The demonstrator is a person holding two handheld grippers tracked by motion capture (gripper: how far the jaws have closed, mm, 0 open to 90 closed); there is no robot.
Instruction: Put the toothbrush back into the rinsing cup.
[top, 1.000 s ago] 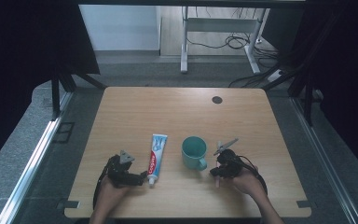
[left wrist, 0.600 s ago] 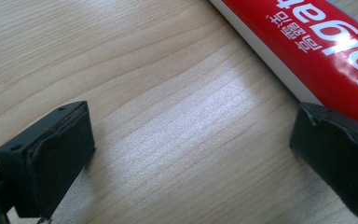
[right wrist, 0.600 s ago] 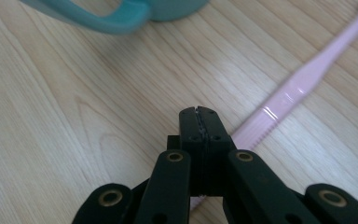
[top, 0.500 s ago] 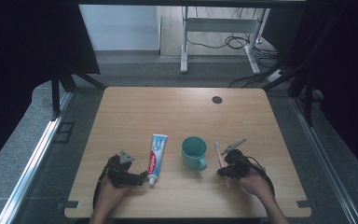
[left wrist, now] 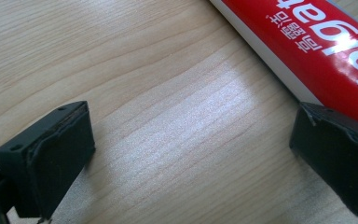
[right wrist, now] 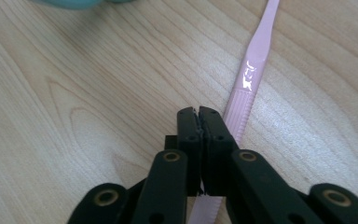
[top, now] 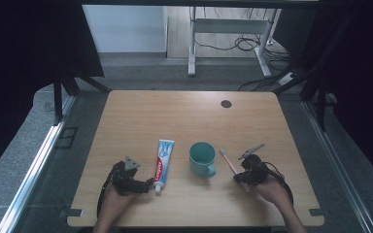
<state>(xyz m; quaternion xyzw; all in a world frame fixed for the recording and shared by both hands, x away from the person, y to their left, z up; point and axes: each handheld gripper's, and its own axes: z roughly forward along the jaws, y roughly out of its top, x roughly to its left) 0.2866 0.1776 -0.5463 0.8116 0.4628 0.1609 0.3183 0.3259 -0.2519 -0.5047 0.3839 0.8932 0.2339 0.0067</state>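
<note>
A red, white and blue toothpaste tube (top: 162, 160) lies on the wooden table (top: 184, 116), left of a teal cup (top: 201, 158). Right of the cup lies a pink toothbrush (top: 228, 162), head pointing away from me. My left gripper (top: 148, 183) rests low by the tube's cap end. In the left gripper view that gripper (left wrist: 186, 158) stands open over bare wood, the tube (left wrist: 321, 51) just beyond its right jaw. My right gripper (right wrist: 198, 114) is shut, tips together. The toothbrush handle (right wrist: 254, 79) runs under the jaws. The cup's edge (right wrist: 74, 3) is at the top.
A dark round grommet (top: 226, 104) sits in the table's far right part. Black curtains hang on both sides. A desk frame and cables (top: 243, 43) stand on the floor beyond the far edge.
My right hand has moved right, away from the cup. The pink toothbrush now lies in plain sight between the cup and that gripper. The left hand has kept still.
</note>
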